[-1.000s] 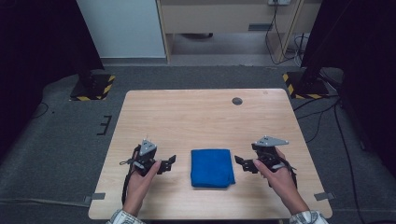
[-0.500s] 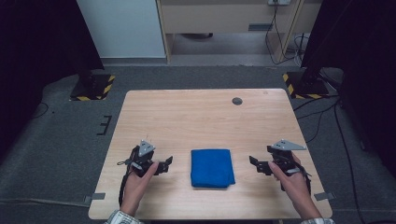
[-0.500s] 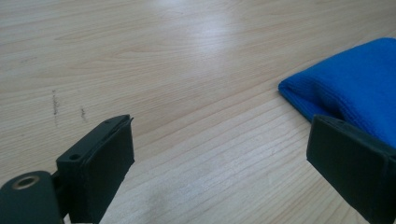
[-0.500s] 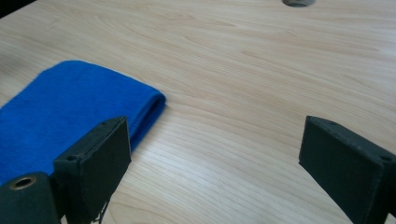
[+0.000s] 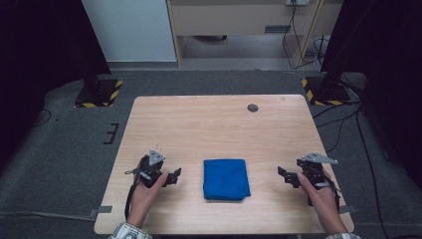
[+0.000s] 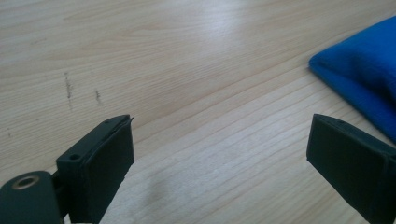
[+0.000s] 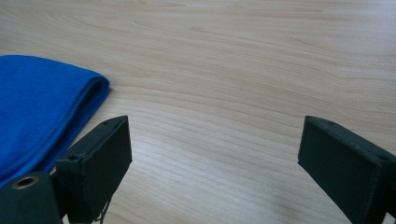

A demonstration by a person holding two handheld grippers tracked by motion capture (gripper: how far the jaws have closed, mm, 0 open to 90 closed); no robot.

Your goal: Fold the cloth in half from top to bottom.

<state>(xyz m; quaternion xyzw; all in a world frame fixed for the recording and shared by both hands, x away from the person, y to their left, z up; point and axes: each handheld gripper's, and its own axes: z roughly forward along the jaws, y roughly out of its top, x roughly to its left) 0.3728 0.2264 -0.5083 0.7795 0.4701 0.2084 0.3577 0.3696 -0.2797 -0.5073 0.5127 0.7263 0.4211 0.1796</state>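
A folded blue cloth [image 5: 225, 179] lies flat on the wooden table [image 5: 219, 129], near its front edge and midway between the hands. My left gripper [image 5: 174, 177] rests low on the table a short way left of the cloth, open and empty. In the left gripper view the cloth's edge [image 6: 364, 79] shows at the right, apart from the jaws. My right gripper [image 5: 283, 175] is open and empty, well right of the cloth with bare wood between. In the right gripper view the cloth's folded edge [image 7: 46, 109] lies at the left, beyond the left jaw.
A small dark round grommet [image 5: 253, 107] sits in the table top near the far right. Bare wood stretches across the far half of the table. Dark stands with yellow-black striped bases [image 5: 99, 94] stand on the grey floor past the table's far corners.
My right gripper has drawn away to the right, from beside the cloth's right edge toward the table's right side. The left gripper has edged slightly left. The cloth has not moved.
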